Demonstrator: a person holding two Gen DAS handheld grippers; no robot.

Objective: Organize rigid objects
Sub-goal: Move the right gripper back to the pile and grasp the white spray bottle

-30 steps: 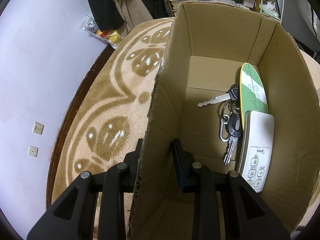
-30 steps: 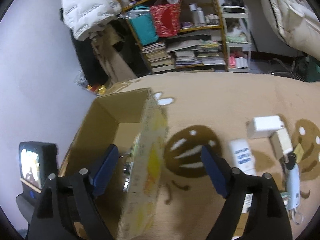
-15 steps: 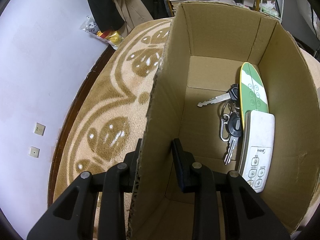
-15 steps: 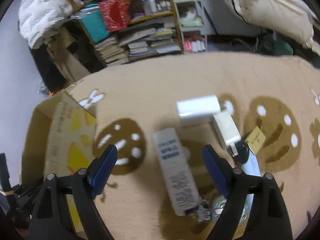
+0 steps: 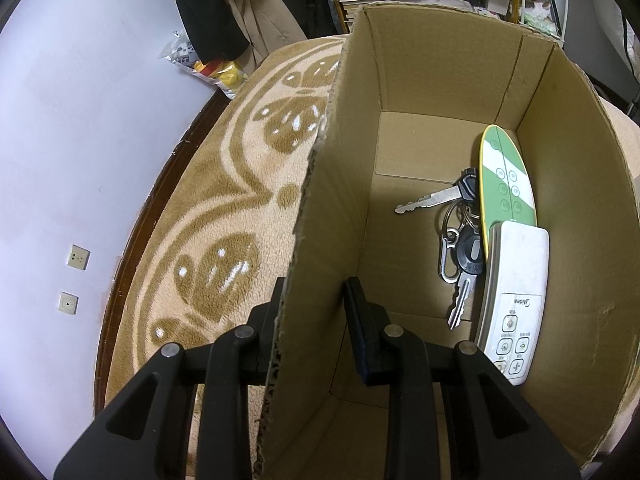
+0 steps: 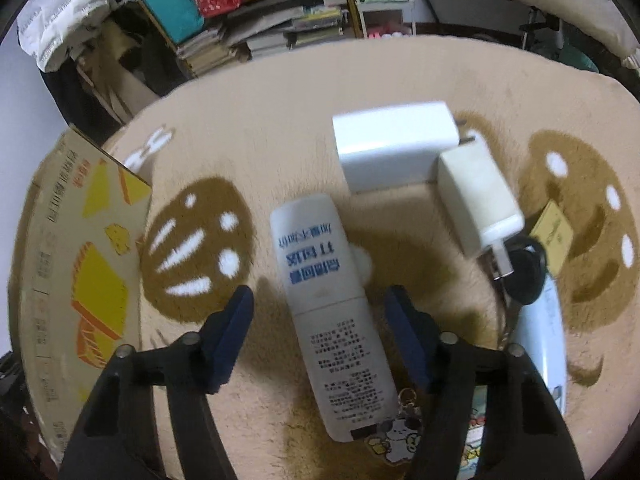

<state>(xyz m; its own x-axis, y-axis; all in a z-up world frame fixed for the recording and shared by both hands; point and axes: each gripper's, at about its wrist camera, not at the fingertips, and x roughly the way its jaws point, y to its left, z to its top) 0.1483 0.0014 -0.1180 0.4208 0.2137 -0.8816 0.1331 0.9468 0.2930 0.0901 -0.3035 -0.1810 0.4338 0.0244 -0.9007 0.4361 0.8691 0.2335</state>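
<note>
1. The fingers [image 5: 362,332] of the left gripper [image 5: 316,320] are clamped on the left wall of the cardboard box [image 5: 448,60], one black finger outside and one inside; the outer finger is mostly hidden behind the cardboard.
2. The fingers [image 6: 230,330] of the right gripper [image 6: 320,332] are spread wide, with blue pads, and touch nothing; they straddle a white printed tube [image 6: 328,300] that lies lengthwise between them on the beige patterned carpet [image 6: 280,128].
3. In the right wrist view the box [image 6: 76,272] stands at the left, and only its printed yellow-and-orange outer face shows; its inside is hidden there.
4. Inside the box, along the right wall, a green-and-white oval remote [image 5: 506,180] lies partly under a white Midea remote [image 5: 516,304], whose near end is cut off by the gripper's frame.
5. A bunch of keys [image 5: 456,240] lies just left of both remotes, touching them.
6. Beyond the tube, a large white charger [image 6: 392,148] touches a smaller cream plug adapter [image 6: 478,200], well ahead of the right fingertips.
7. Right of the fingers, a black round object [image 6: 526,276] and a pale blue item [image 6: 540,340] are hard to make out, partly hidden by the gripper.
8. A small yellow card [image 6: 554,232] lies beside them.
9. A cartoon keychain charm [image 6: 394,440] sits at the tube's near end, partly blurred.
</note>
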